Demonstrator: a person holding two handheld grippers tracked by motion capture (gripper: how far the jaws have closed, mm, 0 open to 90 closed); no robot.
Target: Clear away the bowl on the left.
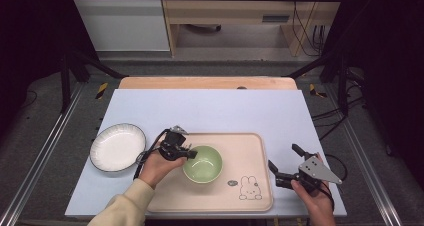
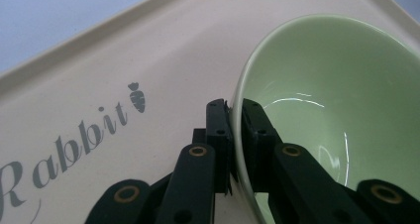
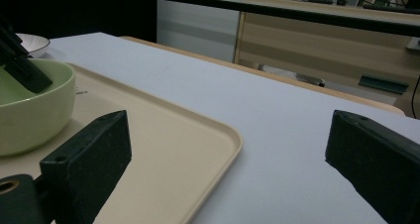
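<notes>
Centrally on the pale blue table lay a beige tray, and on its left half sat a light green bowl. The left gripper, held in the person's left hand, reached in from the bowl's left side and was clamped on the bowl's near-left rim. In the left gripper view, one black jaw pressed the outside of the bowl wall and the other pressed the inside, with the thin rim pinched between them. Beside the jaws, the tray surface carried the grey printed word "Rabbit" and a small carrot mark.

To the left of the tray, resting on the table and apart from it, was a white plate with a dark rim. A rabbit drawing marked the tray's near-right corner.

The right gripper, in the person's right hand, was on the table's right side, just beyond the tray's right edge and well apart from the bowl. Its jaws stood wide apart with nothing between them. In the right gripper view, the tray's rounded corner lay between the two jaws, and the bowl sat off to the left with the left gripper on its rim.
</notes>
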